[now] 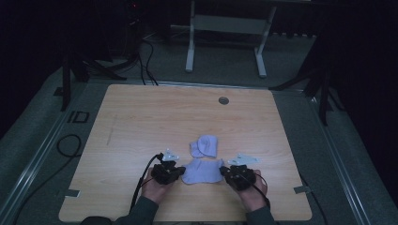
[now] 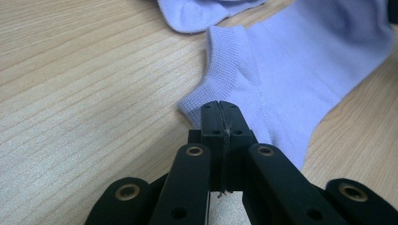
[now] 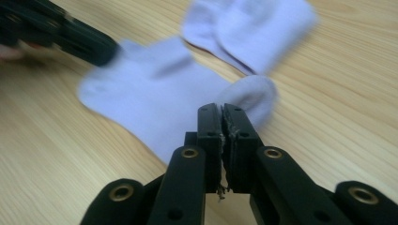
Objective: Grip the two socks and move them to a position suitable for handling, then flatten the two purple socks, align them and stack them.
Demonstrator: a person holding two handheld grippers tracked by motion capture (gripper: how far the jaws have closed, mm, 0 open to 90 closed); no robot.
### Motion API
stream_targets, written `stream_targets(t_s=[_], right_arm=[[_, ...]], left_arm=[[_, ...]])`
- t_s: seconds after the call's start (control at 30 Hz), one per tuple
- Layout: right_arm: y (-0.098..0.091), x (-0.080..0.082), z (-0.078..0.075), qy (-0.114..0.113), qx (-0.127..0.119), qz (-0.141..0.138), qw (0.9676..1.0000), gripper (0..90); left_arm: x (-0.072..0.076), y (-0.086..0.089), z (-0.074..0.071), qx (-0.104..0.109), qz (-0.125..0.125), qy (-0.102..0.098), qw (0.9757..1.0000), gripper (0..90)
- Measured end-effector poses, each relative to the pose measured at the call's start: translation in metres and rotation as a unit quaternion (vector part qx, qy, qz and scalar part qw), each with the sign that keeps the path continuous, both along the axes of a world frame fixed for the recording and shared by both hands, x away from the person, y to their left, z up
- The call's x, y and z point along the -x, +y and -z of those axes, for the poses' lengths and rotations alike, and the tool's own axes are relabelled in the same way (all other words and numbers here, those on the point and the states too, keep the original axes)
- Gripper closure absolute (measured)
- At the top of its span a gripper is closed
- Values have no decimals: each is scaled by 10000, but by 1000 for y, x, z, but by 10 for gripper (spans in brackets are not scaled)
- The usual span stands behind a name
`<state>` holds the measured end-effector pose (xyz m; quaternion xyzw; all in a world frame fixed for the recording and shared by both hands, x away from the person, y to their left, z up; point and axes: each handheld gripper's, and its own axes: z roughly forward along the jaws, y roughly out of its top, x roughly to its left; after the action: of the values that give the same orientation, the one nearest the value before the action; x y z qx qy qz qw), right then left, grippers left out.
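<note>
A pale lilac sock (image 1: 202, 171) lies flat near the table's front edge, between my two grippers. My left gripper (image 1: 177, 171) is shut on its ribbed cuff corner (image 2: 206, 101), with the jaws pressed together there (image 2: 219, 107). My right gripper (image 1: 224, 172) is shut on the toe end (image 3: 256, 96), which puckers up at the jaw tips (image 3: 221, 108). The sock's body (image 3: 159, 93) stretches away toward the left gripper (image 3: 101, 51). A second lilac sock (image 1: 204, 146), folded over, lies just behind the first (image 2: 202, 11) (image 3: 253, 28).
The wooden table (image 1: 141, 122) has a round cable hole (image 1: 223, 100) at the back. Tape tabs mark the front corners (image 1: 70, 192) (image 1: 300, 189). Black cables (image 1: 68, 145) run on the floor at left, and a white table frame (image 1: 190, 47) stands behind.
</note>
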<state>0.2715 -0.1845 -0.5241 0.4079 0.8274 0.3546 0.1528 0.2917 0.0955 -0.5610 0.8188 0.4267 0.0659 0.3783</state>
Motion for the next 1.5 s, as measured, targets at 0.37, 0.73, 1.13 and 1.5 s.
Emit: stream_targets(t_s=[0.37,0.73,1.13,1.5], right_arm=[[-29,0,-5,-16,45,294,9996,843],[17,-32,-18,-201,47,-179,9996,807],[53,-54,-18,-171,-36,-356,9992,794],[69,-84,-20,-43,246,-371,9990,803]], left_arm=[[0,0,0,10,7,1,10000,900],[1,1,2,93,-14,-33,9999,897],[1,1,1,79,7,-41,10000,883],[1,2,2,82,17,-44,10000,881]])
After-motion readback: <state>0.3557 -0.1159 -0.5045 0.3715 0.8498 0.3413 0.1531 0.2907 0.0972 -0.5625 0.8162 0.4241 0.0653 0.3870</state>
